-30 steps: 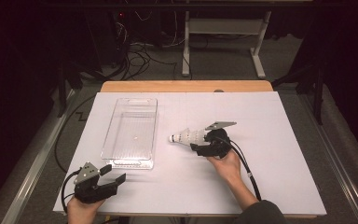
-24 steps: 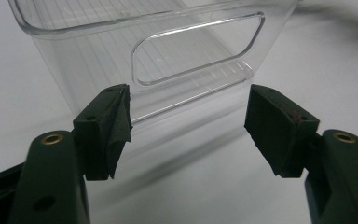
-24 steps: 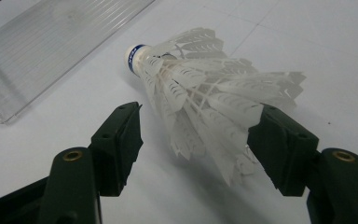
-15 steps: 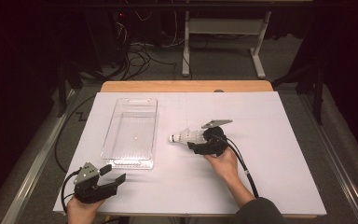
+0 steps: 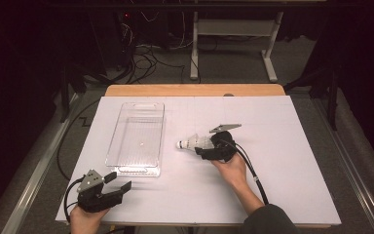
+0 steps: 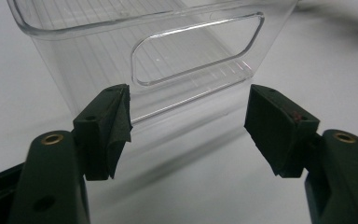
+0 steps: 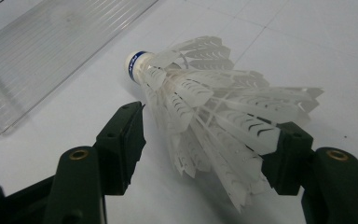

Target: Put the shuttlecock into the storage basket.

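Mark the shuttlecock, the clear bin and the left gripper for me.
shuttlecock (image 7: 214, 107): right gripper view, on its white feather skirt.
clear bin (image 5: 137, 166): high view, on its near end wall.
left gripper (image 5: 118, 182): high view, midway between its open jaws' tips.

High view: fixed above near edge of surface, facing forward and down, far off. Left claw view: low, close, looking along jaws at handle end of clear tray. Right claw view: low, very close on shuttlecock, tray edge at upper left. Shared by all three: tray and white surface.
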A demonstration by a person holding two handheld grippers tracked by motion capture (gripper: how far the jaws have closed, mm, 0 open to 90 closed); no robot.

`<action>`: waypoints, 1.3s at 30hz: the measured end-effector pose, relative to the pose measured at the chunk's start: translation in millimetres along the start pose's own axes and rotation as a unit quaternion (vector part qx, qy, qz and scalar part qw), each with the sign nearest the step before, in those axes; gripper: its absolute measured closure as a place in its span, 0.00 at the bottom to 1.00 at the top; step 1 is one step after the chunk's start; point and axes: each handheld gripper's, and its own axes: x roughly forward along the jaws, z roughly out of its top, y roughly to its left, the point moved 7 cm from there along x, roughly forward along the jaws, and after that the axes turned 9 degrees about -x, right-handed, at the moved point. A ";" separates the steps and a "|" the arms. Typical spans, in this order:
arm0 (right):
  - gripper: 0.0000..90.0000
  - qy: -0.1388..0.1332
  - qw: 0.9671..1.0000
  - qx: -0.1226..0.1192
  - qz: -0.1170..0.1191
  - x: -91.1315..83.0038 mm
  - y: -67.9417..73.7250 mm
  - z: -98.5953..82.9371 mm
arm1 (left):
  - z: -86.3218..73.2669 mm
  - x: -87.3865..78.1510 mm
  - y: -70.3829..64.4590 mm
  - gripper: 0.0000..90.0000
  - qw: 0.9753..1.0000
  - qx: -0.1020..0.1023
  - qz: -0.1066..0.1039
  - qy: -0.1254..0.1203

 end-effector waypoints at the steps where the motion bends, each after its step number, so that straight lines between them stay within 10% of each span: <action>1: 0.43 0.002 1.000 0.000 0.001 0.4 0.2 0.2 | 0.1 0.0 0.0 0.36 1.000 0.000 0.000 -0.001; 24: 0.49 0.016 1.000 0.000 0.010 12.7 8.0 8.2 | 0.2 -0.6 -0.4 0.36 1.000 0.001 -0.001 -0.001; 39: 0.76 0.022 0.999 0.008 0.023 11.6 10.3 9.0 | 0.3 -0.6 -0.3 0.36 1.000 0.001 -0.001 -0.001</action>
